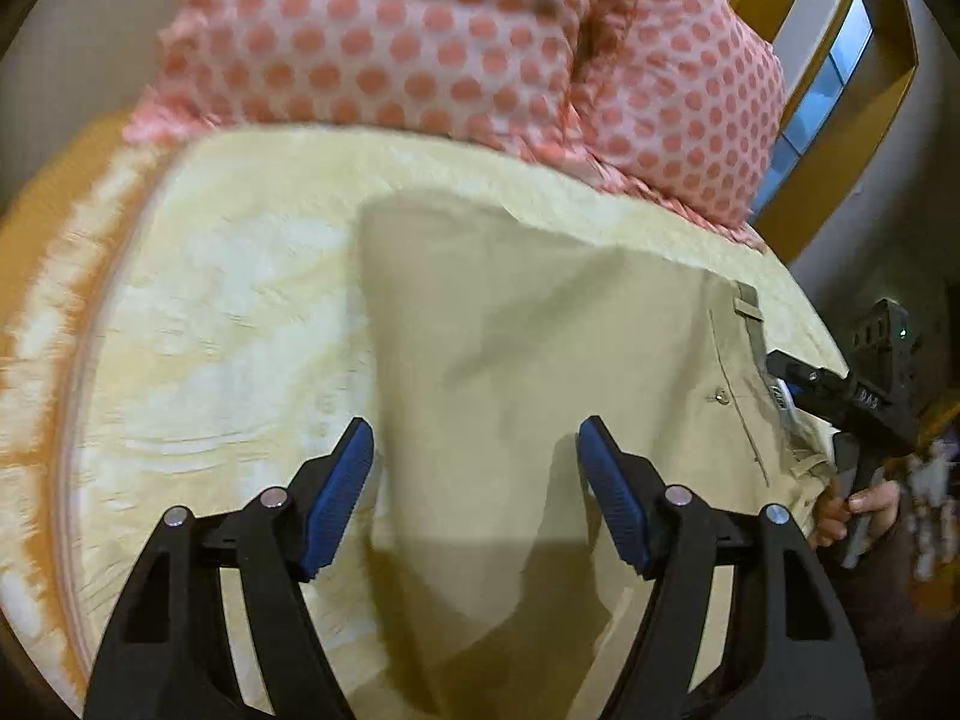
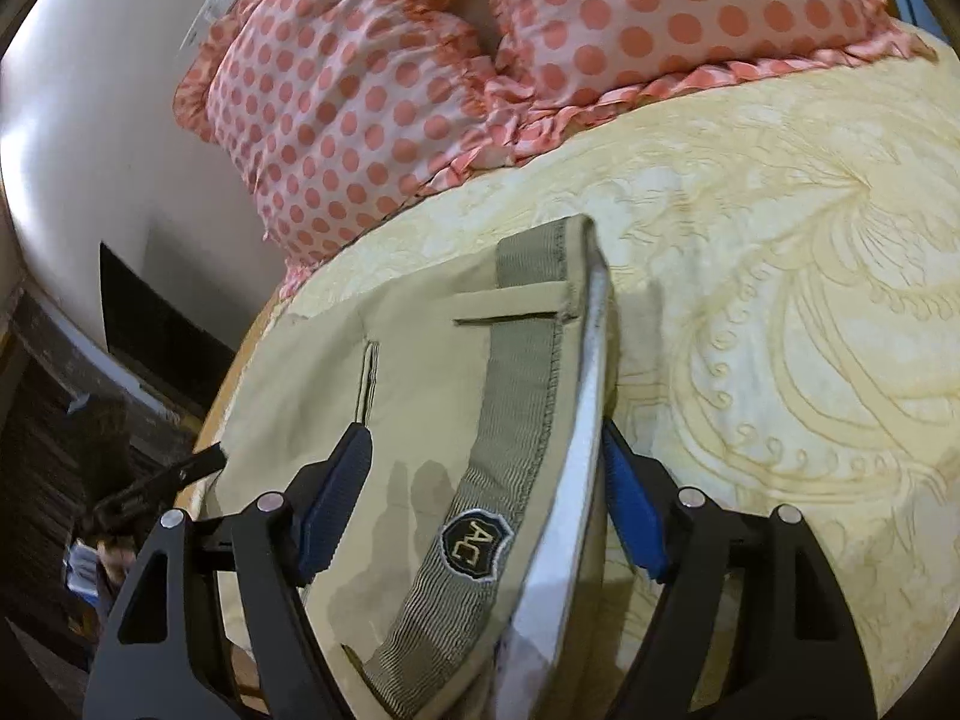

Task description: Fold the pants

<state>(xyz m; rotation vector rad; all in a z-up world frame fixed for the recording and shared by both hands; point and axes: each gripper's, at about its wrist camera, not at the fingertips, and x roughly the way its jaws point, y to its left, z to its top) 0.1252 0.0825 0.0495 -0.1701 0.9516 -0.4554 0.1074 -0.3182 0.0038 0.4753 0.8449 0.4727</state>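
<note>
Jaws, left gripper [image 1: 474,450]: spread apart above the pants [image 1: 540,360].
Jaws, right gripper [image 2: 486,468]: apart, straddling the pants' waistband [image 2: 516,420].
Pants: flat on yellow bedspread [image 2: 780,300], near dotted pillows [image 2: 420,72].

Bed [image 1: 198,276] with pale yellow patterned cover filling mid-frame, orange edge at far left, khaki pants [image 1: 528,372] lying on it centre to right, two pink polka-dot pillows [image 1: 384,42] across the top of the frame, resting on the cover
</note>
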